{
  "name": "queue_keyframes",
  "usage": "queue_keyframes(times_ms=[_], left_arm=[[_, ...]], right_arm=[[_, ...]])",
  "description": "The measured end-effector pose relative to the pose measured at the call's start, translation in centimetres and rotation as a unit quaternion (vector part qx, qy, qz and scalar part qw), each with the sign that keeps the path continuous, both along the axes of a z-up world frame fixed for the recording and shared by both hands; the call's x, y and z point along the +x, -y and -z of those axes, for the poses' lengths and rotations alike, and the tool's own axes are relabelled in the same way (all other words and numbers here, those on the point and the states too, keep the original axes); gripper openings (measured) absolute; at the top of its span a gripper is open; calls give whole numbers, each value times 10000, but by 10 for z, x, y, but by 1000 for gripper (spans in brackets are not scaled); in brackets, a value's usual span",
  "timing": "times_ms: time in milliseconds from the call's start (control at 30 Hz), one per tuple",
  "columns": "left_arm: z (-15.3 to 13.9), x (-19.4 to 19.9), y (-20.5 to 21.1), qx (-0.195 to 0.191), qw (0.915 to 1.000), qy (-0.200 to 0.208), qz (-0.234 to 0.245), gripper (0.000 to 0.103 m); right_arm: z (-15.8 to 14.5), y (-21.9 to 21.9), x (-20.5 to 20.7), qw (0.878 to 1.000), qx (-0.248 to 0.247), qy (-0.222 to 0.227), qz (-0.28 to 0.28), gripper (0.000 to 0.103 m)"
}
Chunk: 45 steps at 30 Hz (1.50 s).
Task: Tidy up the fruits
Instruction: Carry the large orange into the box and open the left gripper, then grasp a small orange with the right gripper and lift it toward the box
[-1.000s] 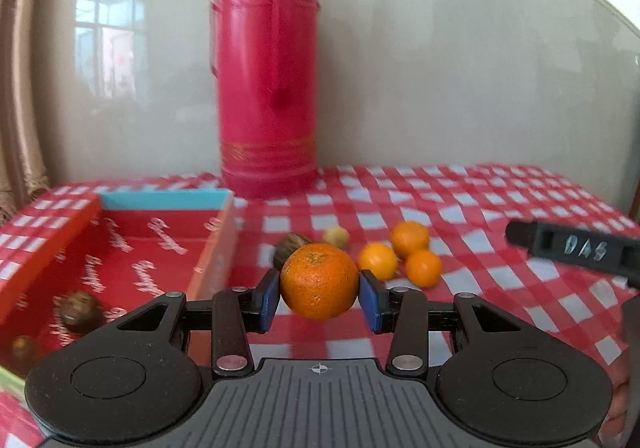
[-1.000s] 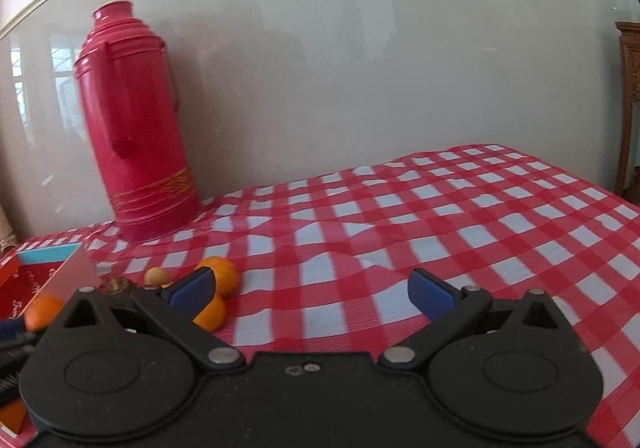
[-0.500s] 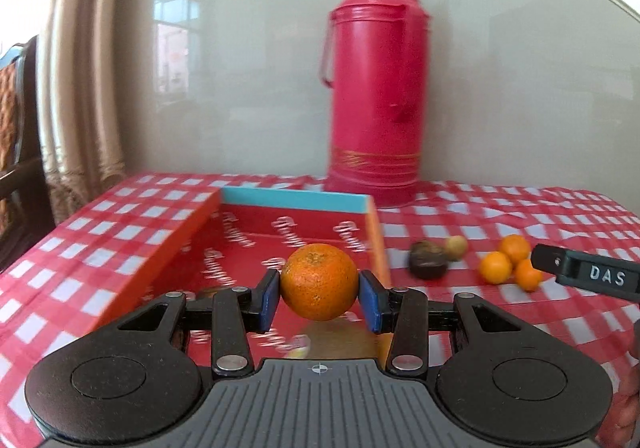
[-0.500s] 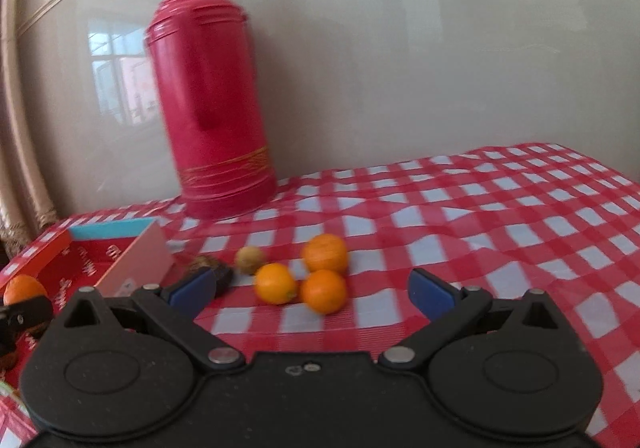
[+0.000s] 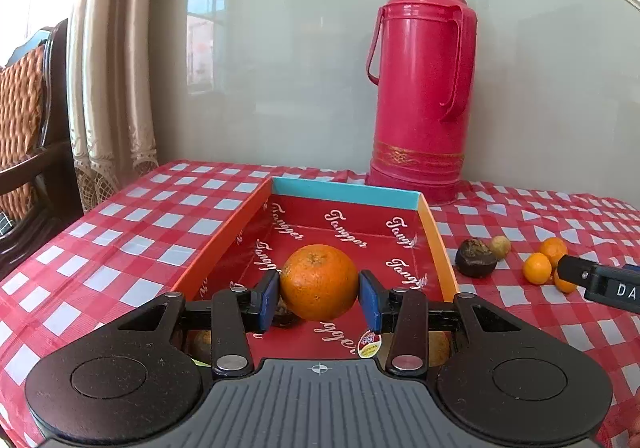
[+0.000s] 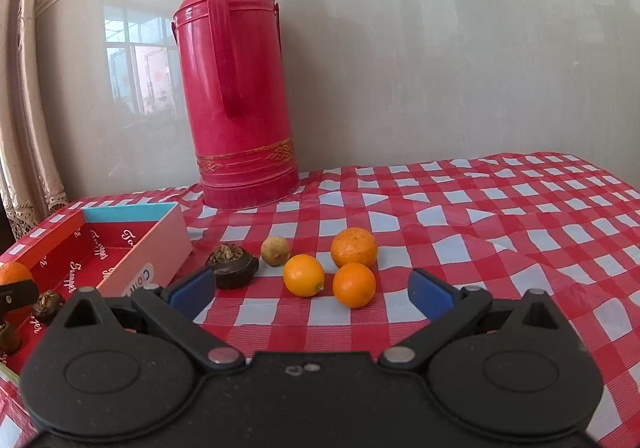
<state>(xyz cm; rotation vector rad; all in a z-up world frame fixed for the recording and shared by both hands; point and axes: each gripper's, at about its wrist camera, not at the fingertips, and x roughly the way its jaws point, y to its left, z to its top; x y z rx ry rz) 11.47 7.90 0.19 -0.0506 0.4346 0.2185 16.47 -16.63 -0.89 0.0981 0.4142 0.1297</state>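
- I see the surface (image 6: 500, 216) under a red-and-white check cloth, with a tall red flask (image 6: 238, 88) standing at the back against the wall.
- The red box (image 5: 434, 244) lies open to the left of the loose fruit, and a few dark and orange pieces rest in its near end.
- My left gripper (image 5: 319, 298) is clamped on the big orange (image 5: 319, 282), holding it above the box floor, roughly mid-width between the side walls.
- My right gripper (image 6: 310, 292) is spread wide and holds nothing, hovering just short of the fruit cluster on the cloth.
- That cluster: three small oranges (image 6: 354, 248) close together, a dark wrinkled fruit (image 6: 232, 266) nearest the box, and a small tan fruit (image 6: 275, 250) behind it.
- To place well, I judge I should lower the orange onto bare box floor, away from the pieces already in there, and release only once it rests, since a round fruit rolls.
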Motion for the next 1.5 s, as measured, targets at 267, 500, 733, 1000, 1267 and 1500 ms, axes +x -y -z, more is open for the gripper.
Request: queue_keyframes(times_ms=[267,500,733,1000,1267,1500], left_arm=[[-2,-5,10,309,9989,253,-230,88],[-3,-2,16,475,9980,312,-265,102],[-3,-1,18,513,9977,315,-307,103],[-2,-3,5,399,9966,437,-566,103],[1,-4,-16,223,9956,452,-794,103],[2,-3,-26,334,9927,512,-1039,103]], right_arm=[[-2,12,1,10000,53,12,84,97],[2,20,4,9998,-134,-143,-53,97],[8,21,9,9986,-435,-240,-202,97],[7,26,18,9974,-621,-342,-86,96],[10,32,35,9962,-660,-560,-41,73],[12,24,43,9955,-665,-646,-215,63]])
